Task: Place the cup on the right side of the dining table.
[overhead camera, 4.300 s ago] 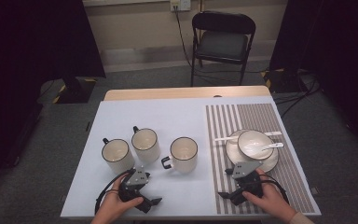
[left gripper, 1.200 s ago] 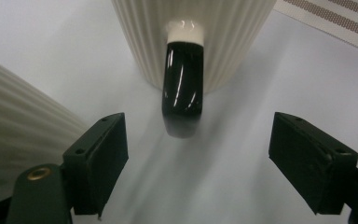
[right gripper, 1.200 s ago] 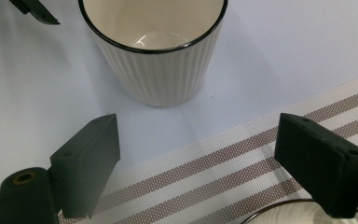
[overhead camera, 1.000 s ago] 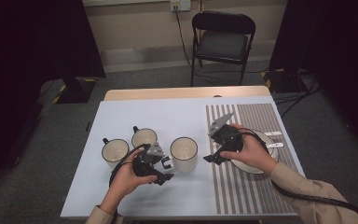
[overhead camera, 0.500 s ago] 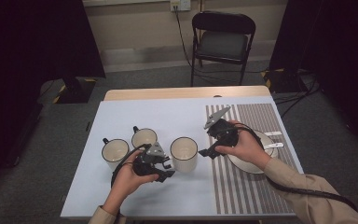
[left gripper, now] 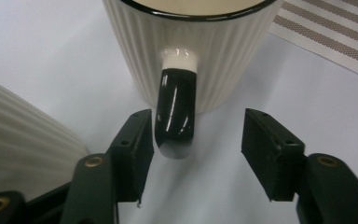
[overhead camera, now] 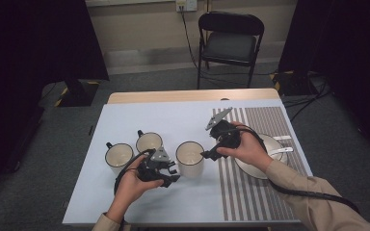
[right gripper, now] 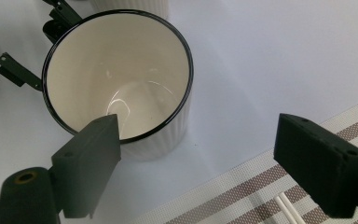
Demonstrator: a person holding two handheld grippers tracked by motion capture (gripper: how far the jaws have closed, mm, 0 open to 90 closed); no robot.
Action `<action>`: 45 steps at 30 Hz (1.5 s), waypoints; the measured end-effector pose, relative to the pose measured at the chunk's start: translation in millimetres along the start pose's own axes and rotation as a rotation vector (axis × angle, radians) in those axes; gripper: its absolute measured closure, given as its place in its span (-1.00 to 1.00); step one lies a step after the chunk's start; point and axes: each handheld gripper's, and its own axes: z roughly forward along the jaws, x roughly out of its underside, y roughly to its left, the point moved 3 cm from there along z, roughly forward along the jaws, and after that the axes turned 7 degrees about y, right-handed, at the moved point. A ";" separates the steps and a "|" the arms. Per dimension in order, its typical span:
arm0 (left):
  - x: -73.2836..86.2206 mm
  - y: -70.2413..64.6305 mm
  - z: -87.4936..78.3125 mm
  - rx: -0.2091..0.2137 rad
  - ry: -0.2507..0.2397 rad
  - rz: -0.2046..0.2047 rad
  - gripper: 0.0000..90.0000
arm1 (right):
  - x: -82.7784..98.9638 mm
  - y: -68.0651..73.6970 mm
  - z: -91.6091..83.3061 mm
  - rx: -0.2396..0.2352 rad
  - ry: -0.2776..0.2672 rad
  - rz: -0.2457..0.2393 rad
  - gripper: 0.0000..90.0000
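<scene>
Closing in, your left gripper has its jaws around the black handle of the mug, one pad touching. Your right gripper hovers spread wide just beside its rim.

A black folding chair stands beyond the table.

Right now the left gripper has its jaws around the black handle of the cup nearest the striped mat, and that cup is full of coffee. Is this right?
Not quite. The cup is empty; the right gripper view shows its bare cream inside. The rest holds: the left gripper has its jaws, which have just been closing, around the black handle.
</scene>
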 end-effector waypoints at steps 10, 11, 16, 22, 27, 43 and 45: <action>3.9 3.7 -3.8 -0.038 0.019 -0.025 0.46 | -6.4 0.9 -0.8 -0.002 -0.014 0.012 -0.61; 4.8 4.7 -5.2 -0.053 0.021 -0.034 0.53 | -8.6 2.4 0.0 -0.009 -0.011 0.008 -0.59; 4.8 5.2 -7.0 -0.055 0.018 -0.038 0.71 | -12.9 4.9 4.4 -0.002 0.004 0.016 -0.55; 4.0 4.5 -7.3 -0.066 0.025 -0.047 0.72 | -15.5 5.2 10.9 -0.011 0.003 0.028 -0.32; 3.4 3.6 -7.6 -0.071 0.030 -0.041 0.72 | -16.3 5.1 16.6 -0.028 0.026 0.064 -0.16; 0.5 -4.1 -10.5 -0.054 0.053 -0.019 0.72 | -15.8 6.1 27.2 -0.029 0.074 0.126 0.35; 0.2 -5.1 -10.3 -0.051 0.048 -0.021 0.72 | -15.8 6.4 27.2 -0.028 0.076 0.128 0.39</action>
